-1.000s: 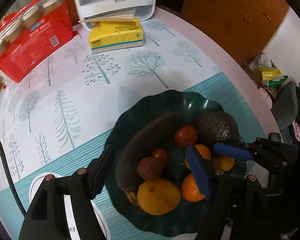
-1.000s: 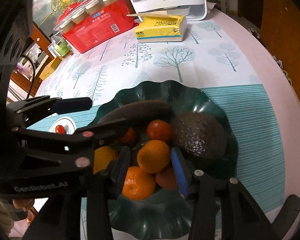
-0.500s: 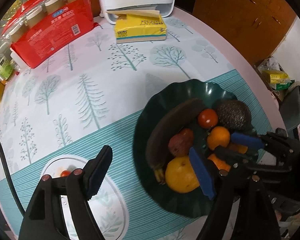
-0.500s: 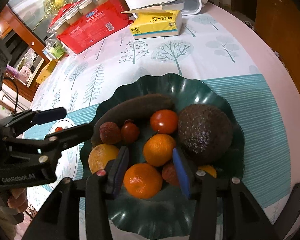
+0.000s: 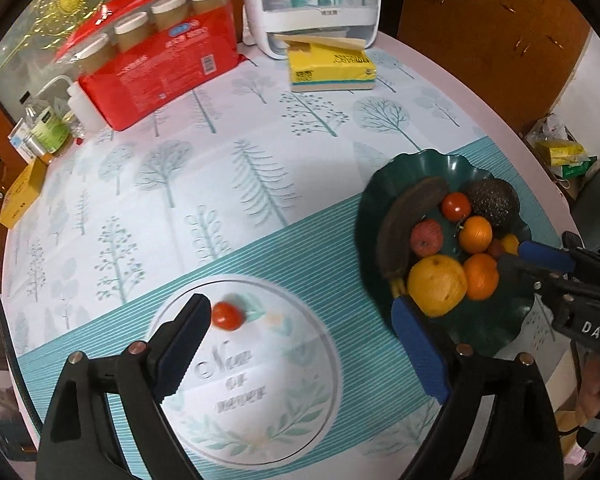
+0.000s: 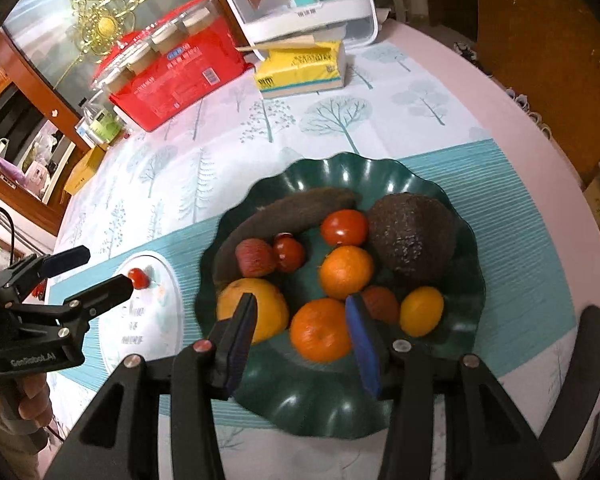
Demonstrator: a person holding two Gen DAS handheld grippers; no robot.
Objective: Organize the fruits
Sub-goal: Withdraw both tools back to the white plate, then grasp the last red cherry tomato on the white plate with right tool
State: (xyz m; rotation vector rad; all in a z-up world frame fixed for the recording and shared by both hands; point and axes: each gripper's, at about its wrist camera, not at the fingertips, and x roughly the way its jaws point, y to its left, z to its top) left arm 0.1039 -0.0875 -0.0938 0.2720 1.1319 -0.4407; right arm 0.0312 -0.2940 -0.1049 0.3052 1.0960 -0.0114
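Observation:
A dark green bowl holds a dark banana, an avocado, tomatoes, oranges and a lychee. A white plate to its left holds one small red tomato. My left gripper is open and empty above the plate, its left finger beside the tomato. My right gripper is open and empty, its jaws on either side of an orange at the bowl's near side.
At the table's far side stand a yellow tissue pack, a red pack of jars and a white box. Small bottles and a yellow box sit at the left edge. The table's round edge runs along the right.
My left gripper has swung left from over the bowl to over the white plate. My right gripper has drawn back slightly toward the bowl's near side. Both stayed open.

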